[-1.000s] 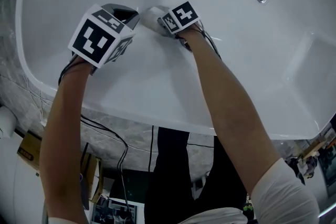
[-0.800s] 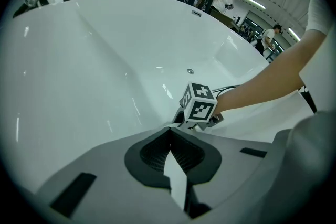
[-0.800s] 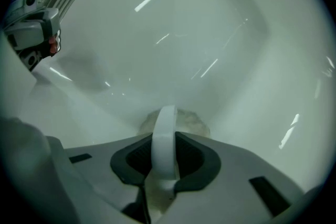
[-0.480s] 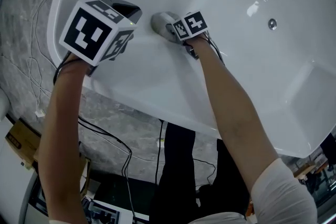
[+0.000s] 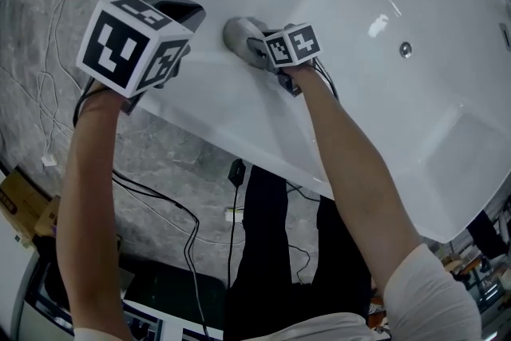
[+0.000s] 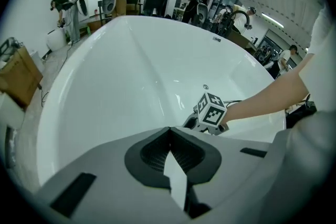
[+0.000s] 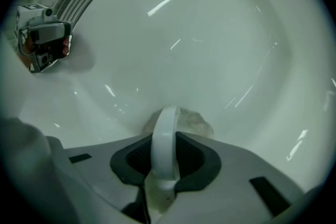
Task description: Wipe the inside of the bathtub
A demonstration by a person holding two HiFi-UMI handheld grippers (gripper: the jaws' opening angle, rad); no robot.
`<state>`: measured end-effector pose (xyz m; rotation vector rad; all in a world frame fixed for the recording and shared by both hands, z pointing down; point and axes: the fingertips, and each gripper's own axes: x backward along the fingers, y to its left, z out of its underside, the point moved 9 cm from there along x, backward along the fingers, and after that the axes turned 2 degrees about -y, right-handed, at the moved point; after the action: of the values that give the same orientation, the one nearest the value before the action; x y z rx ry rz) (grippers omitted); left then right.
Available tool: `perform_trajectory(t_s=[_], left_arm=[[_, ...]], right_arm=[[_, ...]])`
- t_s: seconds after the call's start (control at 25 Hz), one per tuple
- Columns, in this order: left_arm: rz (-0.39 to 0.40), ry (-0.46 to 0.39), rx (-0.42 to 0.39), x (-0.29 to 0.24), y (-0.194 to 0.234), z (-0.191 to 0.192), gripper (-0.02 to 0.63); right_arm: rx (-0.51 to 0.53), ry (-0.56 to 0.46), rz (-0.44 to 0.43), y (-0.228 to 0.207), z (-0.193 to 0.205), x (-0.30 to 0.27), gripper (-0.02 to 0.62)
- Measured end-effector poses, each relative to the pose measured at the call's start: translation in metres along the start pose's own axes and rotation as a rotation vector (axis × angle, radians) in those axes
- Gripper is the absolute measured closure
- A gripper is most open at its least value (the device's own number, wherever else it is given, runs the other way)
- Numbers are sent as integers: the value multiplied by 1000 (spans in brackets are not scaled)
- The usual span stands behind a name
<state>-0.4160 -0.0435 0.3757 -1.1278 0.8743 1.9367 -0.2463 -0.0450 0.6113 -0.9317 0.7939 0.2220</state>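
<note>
Though unclear from the head view, right gripper (image 7: 165, 115) fingers clamped on pad (image 7: 198, 123); left gripper (image 6: 169, 132) fingers together.

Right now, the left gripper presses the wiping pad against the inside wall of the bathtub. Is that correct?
No. It is the right gripper that presses the wiping pad against the inside wall of the bathtub; the right gripper view shows it.
</note>
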Motion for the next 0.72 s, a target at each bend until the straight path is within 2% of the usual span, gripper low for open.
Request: perform_trajectory(t_s=[0.24, 0.4, 0.72], left_arm=[[-23, -62, 32, 34, -12, 13, 595], [-41, -89, 78, 51, -18, 21, 595], [-100, -139, 184, 95, -18, 53, 595]], right_arm=[[33, -47, -64, 51, -19, 27, 499], [61, -63, -121, 84, -32, 41, 499], [114, -105, -164, 137, -58, 64, 499]])
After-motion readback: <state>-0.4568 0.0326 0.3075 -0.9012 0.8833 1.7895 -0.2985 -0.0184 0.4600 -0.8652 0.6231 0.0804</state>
